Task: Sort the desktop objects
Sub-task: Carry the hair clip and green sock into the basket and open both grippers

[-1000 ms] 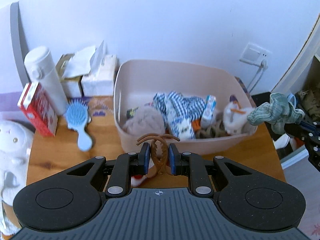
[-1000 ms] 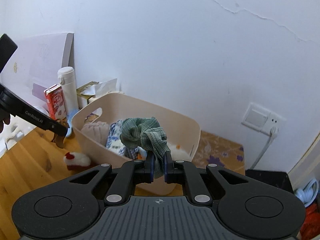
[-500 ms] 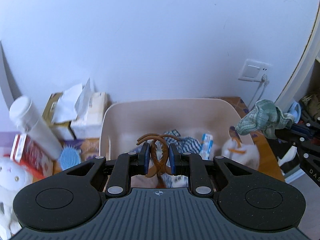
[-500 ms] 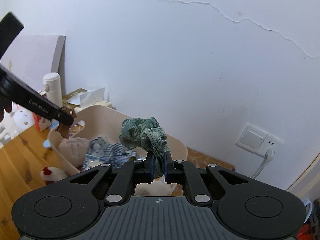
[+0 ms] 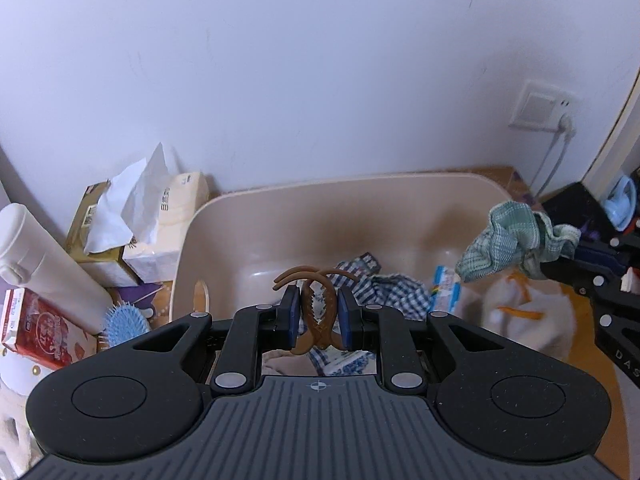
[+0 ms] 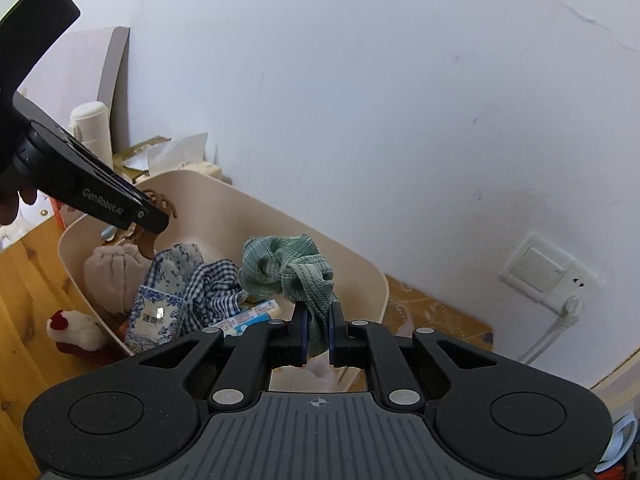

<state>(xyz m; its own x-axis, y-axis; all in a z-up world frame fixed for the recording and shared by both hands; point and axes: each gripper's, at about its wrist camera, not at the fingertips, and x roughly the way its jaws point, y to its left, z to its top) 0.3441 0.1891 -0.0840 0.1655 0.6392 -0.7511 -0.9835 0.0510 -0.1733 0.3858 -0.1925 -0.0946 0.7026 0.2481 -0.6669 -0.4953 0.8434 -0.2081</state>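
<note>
My left gripper [image 5: 319,312] is shut on a brown hair claw clip [image 5: 318,316] and hangs over the left half of the beige plastic bin [image 5: 320,192]. In the right wrist view the same left gripper [image 6: 154,224] reaches in from the left with the clip [image 6: 146,244] above the bin's [image 6: 280,216] near corner. My right gripper [image 6: 317,332] is shut on a crumpled green checked cloth [image 6: 288,270], held over the bin's right side; the cloth [image 5: 516,244] also shows at the right of the left wrist view. Inside lie a blue checked cloth [image 6: 208,288], a beige plush [image 6: 112,272] and small packets [image 6: 248,314].
Left of the bin stand tissue packs [image 5: 160,236], a white bottle [image 5: 44,264], a red carton [image 5: 40,328] and a blue hairbrush [image 5: 124,322]. A small white toy with red [image 6: 74,330] lies on the wooden desk [image 6: 24,280]. A wall socket [image 6: 548,276] with cable sits at right.
Both grippers have moved forward toward the wall and now hang over the bin, each keeping its grip. The bin fills more of both views; the desk in front has dropped out of sight.
</note>
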